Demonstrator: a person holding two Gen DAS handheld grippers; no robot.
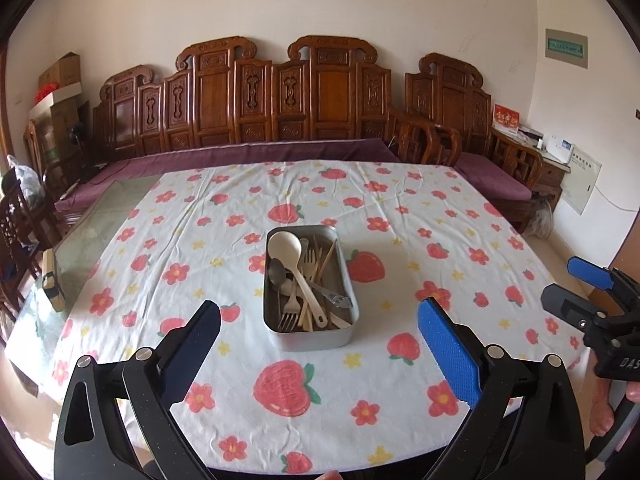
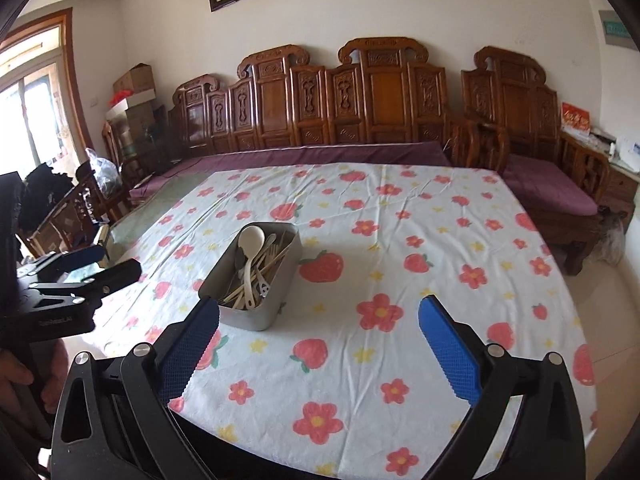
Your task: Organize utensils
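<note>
Tin [image 1: 311, 336] of mixed utensils ahead of left gripper [image 1: 320, 340]: light, stiff, slippery; take handles. Both grippers wide open, empty.

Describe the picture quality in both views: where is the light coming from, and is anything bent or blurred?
Left wrist view: even daylight, a soft shadow right of the metal tray, the sofa back bowed by the fisheye, dark corners. Right wrist view: a bright, washed-out window at the left, the table edge curved, utensils sharp enough; the left gripper looks slightly soft.
</note>
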